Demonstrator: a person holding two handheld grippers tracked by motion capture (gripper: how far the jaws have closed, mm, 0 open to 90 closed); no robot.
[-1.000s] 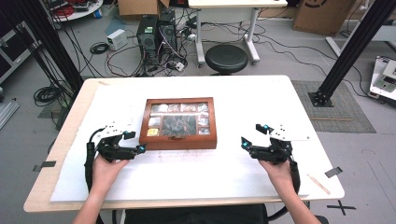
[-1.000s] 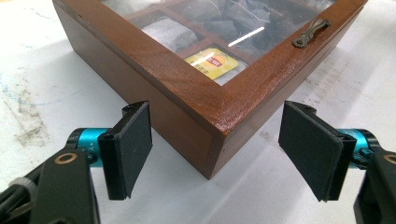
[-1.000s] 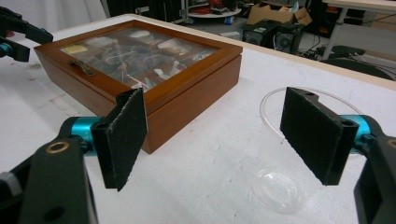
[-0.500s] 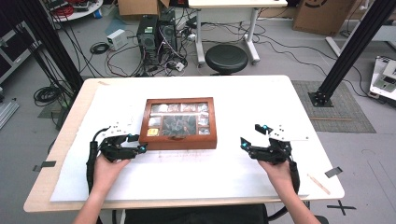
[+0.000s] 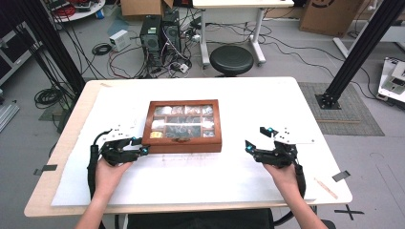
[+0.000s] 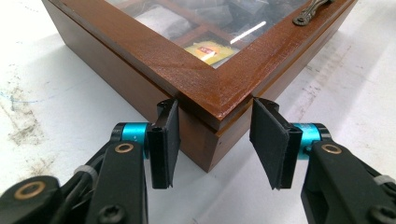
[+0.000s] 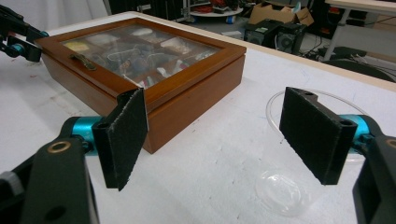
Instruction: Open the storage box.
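The box (image 5: 183,125) sits at the centre of the high view, on the white table (image 5: 267,102), with its glass lid shut and the small metal latch (image 6: 312,10) on the front edge closed. Through the glass the compartments show packets, among them a yellow one (image 6: 206,49) near the front left corner. By the look of it, the job is to open this box or take something from it, and almost nothing of that is done: the lid is down and nothing is out of it.

The left gripper (image 5: 141,148) is at lower left of centre in the high view, at the box's front left corner. In the left gripper view its jaws stand open on either side of that corner, one pad (image 6: 172,135) close to or touching the side wall, the other (image 6: 267,137) just off the front; it has hold of nothing.

The right gripper (image 5: 255,138) is at lower right of centre, apart from the box's right side. Its jaws are wide open and empty. In the right gripper view a clear plastic cup (image 7: 292,154) stands between and beyond the jaws at lower right, untouched.

What is left, as I judge it: steady the box at the corner, lift the lid, and whatever follows inside.
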